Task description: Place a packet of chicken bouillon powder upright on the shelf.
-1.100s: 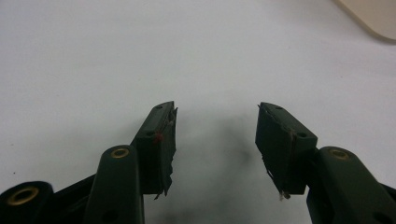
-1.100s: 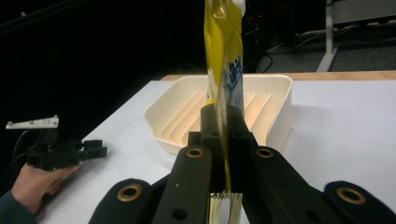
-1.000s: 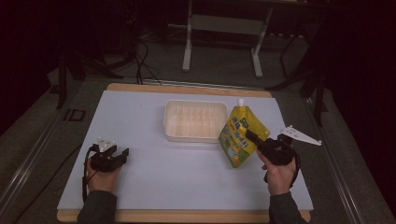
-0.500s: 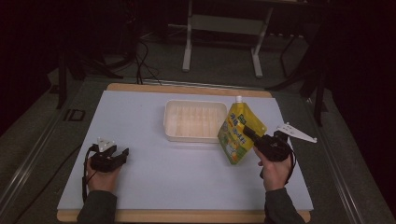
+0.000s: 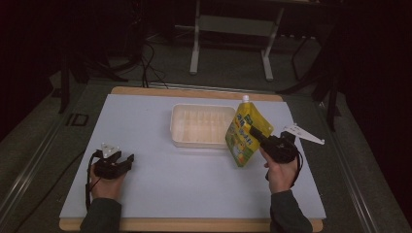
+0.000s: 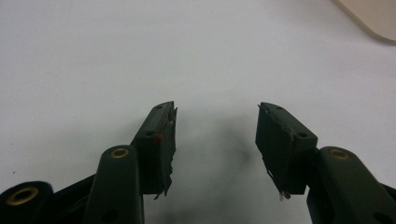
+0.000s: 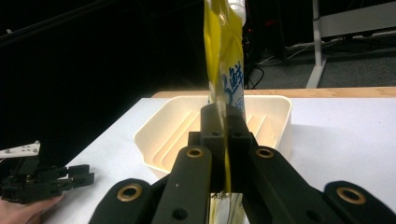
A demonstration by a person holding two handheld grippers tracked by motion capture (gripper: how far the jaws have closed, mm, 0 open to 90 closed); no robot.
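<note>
Compared with a second ago, the right claw (image 5: 256,136) sits slightly farther left and toward the tray (image 5: 180,138), carrying the yellow pouch (image 5: 245,133) with it. The pouch now hangs clear of the tabletop (image 5: 145,194), more upright, its edge just beside the tray's right rim.

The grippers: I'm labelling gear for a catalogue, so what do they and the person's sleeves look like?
Both are black, two-jawed tools with brass-coloured rivets. The left gripper has frayed pads; the right gripper has flat jaws. Each carries a pale three-cornered plate and a black cable. Sleeves are dark grey.
</note>
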